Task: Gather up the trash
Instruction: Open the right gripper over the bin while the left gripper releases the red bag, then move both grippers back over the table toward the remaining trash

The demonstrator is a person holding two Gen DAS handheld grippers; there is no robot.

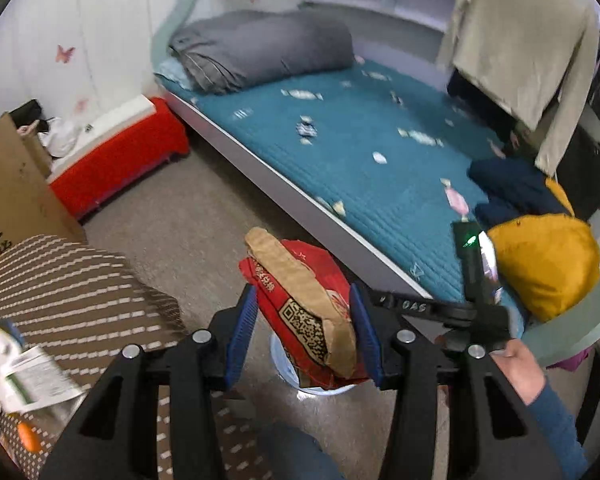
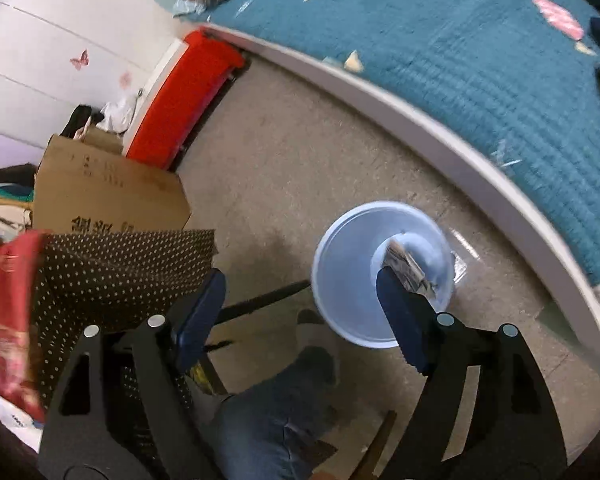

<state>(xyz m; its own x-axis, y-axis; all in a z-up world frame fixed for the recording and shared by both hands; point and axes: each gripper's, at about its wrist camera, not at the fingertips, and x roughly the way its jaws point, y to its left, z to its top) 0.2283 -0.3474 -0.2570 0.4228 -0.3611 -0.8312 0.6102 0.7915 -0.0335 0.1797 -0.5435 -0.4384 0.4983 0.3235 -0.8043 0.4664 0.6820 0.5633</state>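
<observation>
My left gripper (image 1: 303,304) is shut on a crumpled red and brown paper bag (image 1: 300,304) with a QR code, its blue pads pressing both sides. It hangs over a pale blue bin (image 1: 320,390), which the bag mostly hides. In the right wrist view the bin (image 2: 348,264) stands on the floor beside the bed. My right gripper (image 2: 304,316) is open wide above the bin's near rim, with nothing between its fingers. A silvery wrapper (image 2: 408,270) lies inside the bin by the right fingertip. Several candy wrappers (image 1: 420,136) lie scattered on the teal bedcover (image 1: 360,168).
A cardboard box (image 2: 108,196) and a red-covered box (image 2: 180,100) stand by the wall. At the left is a surface under brown dotted cloth (image 2: 112,272). A person's jeans leg (image 2: 268,412) is below the grippers. A yellow cushion (image 1: 548,260) and dark clothes lie on the bed.
</observation>
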